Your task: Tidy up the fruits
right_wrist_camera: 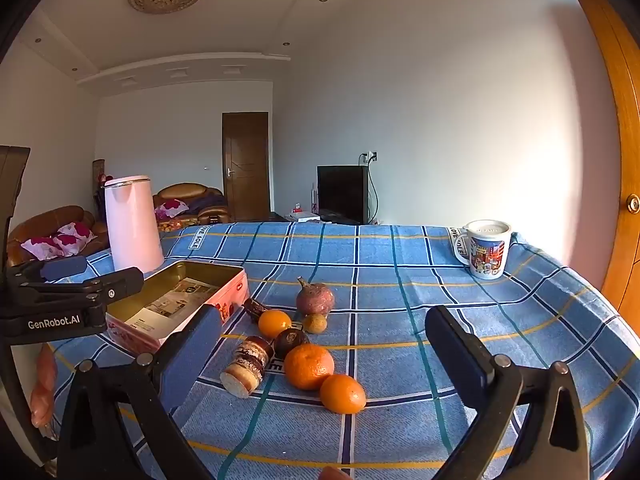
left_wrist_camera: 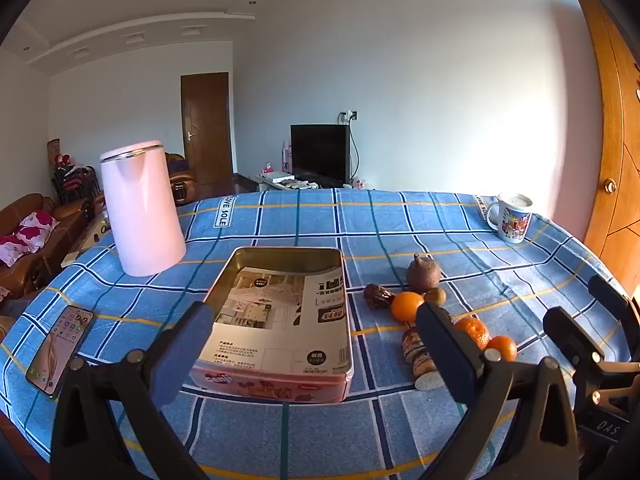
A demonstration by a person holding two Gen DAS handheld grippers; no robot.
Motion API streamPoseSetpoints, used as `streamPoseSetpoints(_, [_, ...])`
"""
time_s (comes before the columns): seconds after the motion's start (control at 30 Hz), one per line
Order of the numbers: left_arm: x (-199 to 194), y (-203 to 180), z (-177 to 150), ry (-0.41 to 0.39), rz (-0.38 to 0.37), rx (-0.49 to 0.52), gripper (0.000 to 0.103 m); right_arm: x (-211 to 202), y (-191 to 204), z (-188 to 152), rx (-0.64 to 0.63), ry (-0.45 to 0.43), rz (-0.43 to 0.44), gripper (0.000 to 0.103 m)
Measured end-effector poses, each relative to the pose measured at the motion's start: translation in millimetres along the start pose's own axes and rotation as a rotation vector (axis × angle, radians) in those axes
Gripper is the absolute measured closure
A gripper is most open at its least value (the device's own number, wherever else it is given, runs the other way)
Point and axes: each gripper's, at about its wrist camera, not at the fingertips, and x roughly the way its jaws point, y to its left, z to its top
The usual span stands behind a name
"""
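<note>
Pink kettle [left_wrist_camera: 142, 210], phone [left_wrist_camera: 60, 346], mug [left_wrist_camera: 514, 218]

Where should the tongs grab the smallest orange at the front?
Grip the smallest orange across its round middle, probably coming from above. A bigger orange touches its far-left side, so the pads should close on its free sides. The right tongs are open.

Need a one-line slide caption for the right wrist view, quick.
Open right gripper faces three oranges, other fruit and an open tin on a blue checked tablecloth.
</note>
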Motion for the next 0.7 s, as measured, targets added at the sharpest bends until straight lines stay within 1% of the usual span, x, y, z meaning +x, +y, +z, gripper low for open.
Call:
streamPoseSetpoints(0.1, [-1.9,-4.9,-3.6,-0.016,0.009,0.016,0.000,0.8,-0.1,-0.4,-0.002,0.003,0.000,0.001])
streamPoseSetpoints(0.23, [1.0,-3.8,-2.7,-0.002,0.006,0.015,0.000,0.3,0.0,-1.0,-0.008,0.001,-0.001,0.001])
streamPoseSetpoints(0.43, [1.3,-1.4,-4.0,-0.005,0.006,0.011,0.000,-2.0,2.9,-5.1,-0.009,-0.004,-0.012,0.001])
streamPoseSetpoints(0.7, [3.1,-1.0,-4.3,0.000,0.004,0.005,0.000,1.5,1.5,-4.3,-0.007,0.012,-0.007,0.001])
